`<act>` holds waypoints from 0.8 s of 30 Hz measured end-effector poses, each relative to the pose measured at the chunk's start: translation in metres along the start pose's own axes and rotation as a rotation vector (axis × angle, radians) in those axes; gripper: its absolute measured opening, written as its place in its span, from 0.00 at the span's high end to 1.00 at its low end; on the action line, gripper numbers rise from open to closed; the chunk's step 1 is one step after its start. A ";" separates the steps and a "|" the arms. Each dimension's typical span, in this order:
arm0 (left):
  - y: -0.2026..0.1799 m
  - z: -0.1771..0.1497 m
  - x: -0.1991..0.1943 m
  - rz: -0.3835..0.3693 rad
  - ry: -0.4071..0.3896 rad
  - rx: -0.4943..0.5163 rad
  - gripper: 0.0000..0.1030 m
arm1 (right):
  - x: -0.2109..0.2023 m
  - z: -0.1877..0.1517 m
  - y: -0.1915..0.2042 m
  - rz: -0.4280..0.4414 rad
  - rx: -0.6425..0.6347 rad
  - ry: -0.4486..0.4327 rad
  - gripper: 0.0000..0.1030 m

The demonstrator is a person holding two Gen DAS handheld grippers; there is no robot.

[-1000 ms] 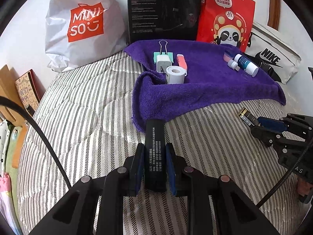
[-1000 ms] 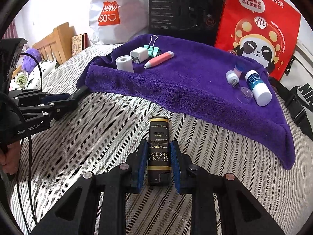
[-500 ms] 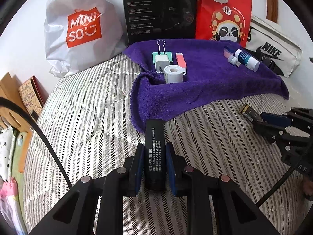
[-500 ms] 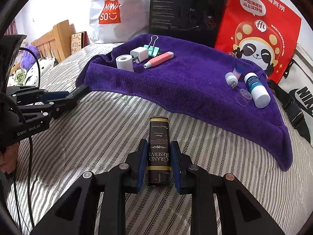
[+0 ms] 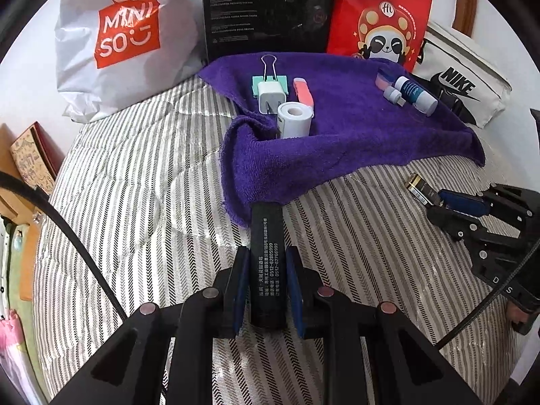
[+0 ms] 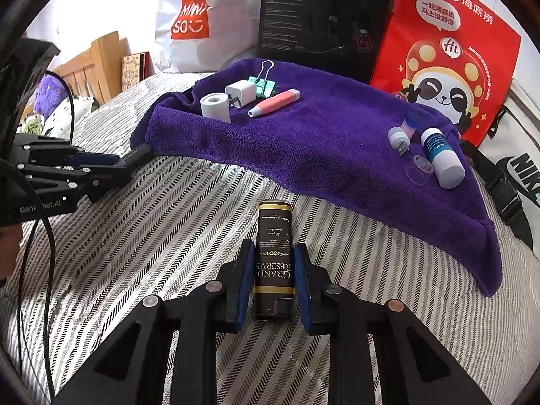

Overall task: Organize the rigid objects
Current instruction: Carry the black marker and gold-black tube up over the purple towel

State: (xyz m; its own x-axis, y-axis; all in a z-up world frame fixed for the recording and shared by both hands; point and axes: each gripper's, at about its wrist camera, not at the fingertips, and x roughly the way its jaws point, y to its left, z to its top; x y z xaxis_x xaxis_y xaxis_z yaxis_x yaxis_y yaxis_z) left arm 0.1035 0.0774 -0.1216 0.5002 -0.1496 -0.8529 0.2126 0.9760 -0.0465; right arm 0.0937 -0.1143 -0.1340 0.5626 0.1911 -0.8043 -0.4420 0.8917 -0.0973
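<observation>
My left gripper [image 5: 266, 263] is shut on a slim black box with white print [image 5: 266, 256], held just short of the purple towel's [image 5: 354, 131] near fold. My right gripper [image 6: 273, 263] is shut on a black and gold "Grand Reserve" box [image 6: 274, 253], over the striped bedcover in front of the towel [image 6: 320, 145]. On the towel's left part lie a white tape roll [image 5: 294, 118], a white charger plug [image 5: 270, 96], a green binder clip [image 5: 270, 74] and a pink pen [image 5: 303, 90]. On its right lie a white and blue bottle [image 6: 442, 157], a small USB adapter [image 6: 400, 138] and a clear cap [image 6: 420, 168].
Behind the towel stand a white Miniso bag [image 5: 125, 37], a black headset box [image 5: 270, 10], a red panda bag [image 5: 381, 17] and a Nike bag [image 5: 462, 81]. A wooden bedframe [image 6: 91, 67] is at the left. The bedcover [image 5: 135, 175] is striped.
The left wrist view has shifted slightly, so the towel sits a little nearer and lower. Both boxes stay gripped. The right gripper has not moved.
</observation>
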 end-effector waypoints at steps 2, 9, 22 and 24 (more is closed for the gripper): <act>0.000 0.000 0.000 -0.006 0.006 0.001 0.79 | 0.002 0.006 -0.001 0.007 -0.004 0.041 0.78; 0.000 0.002 0.000 -0.016 0.035 -0.017 0.80 | 0.012 0.025 -0.003 0.031 -0.010 0.202 0.78; -0.006 0.002 0.000 0.010 0.083 -0.020 0.80 | 0.013 0.028 -0.007 0.036 0.059 0.216 0.78; -0.006 0.003 0.001 0.014 0.090 -0.020 0.80 | 0.013 0.028 -0.007 0.032 0.055 0.213 0.78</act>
State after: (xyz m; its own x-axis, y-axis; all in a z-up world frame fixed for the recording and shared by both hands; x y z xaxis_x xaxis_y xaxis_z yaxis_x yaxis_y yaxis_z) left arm 0.1052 0.0706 -0.1201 0.4255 -0.1216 -0.8968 0.1889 0.9810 -0.0434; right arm 0.1239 -0.1062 -0.1274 0.3858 0.1343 -0.9128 -0.4150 0.9088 -0.0417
